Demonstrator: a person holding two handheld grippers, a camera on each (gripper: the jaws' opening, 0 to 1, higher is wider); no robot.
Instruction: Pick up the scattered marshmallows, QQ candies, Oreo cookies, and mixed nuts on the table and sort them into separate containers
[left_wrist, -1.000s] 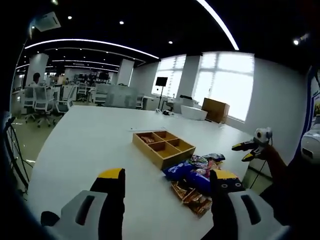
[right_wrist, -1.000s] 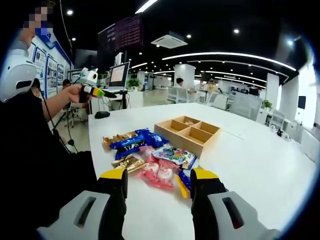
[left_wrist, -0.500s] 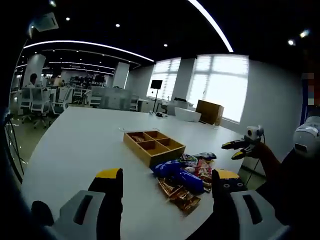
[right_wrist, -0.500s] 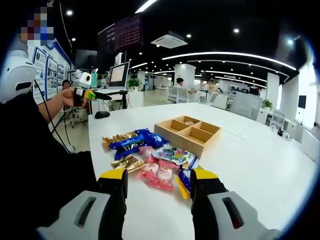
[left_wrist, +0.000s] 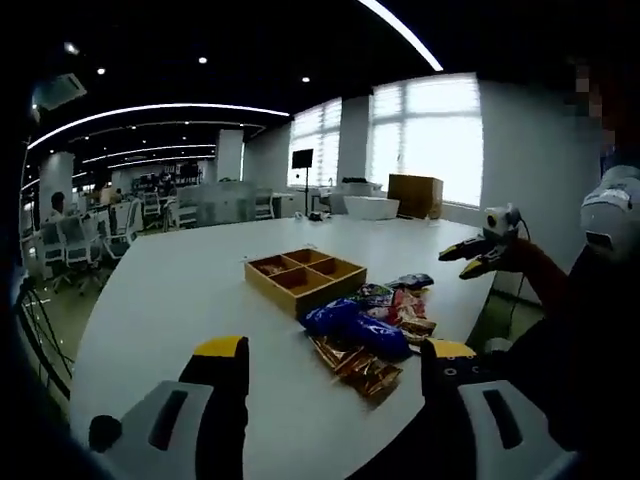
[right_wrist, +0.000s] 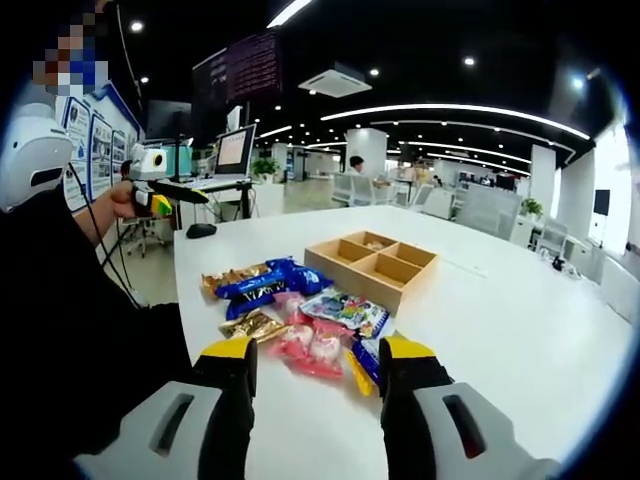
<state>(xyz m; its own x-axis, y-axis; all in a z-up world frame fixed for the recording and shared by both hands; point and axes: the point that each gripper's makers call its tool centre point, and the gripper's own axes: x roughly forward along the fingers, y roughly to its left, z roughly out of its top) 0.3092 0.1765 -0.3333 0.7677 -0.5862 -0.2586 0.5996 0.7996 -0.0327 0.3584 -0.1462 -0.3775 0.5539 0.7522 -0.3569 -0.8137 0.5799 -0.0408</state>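
A wooden tray (right_wrist: 375, 268) with four compartments sits on the white table (right_wrist: 520, 330), one compartment holding a few small items. Just beside it lies a loose heap of snack packets: blue Oreo packs (right_wrist: 262, 283), gold packets (right_wrist: 252, 325), pink candy bags (right_wrist: 312, 350).

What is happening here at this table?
A person holds a gripper in each hand above a white table. Both the left gripper and right gripper are open and hold nothing. Snack packets lie in a pile beside a wooden tray. Sorting has not visibly begun.
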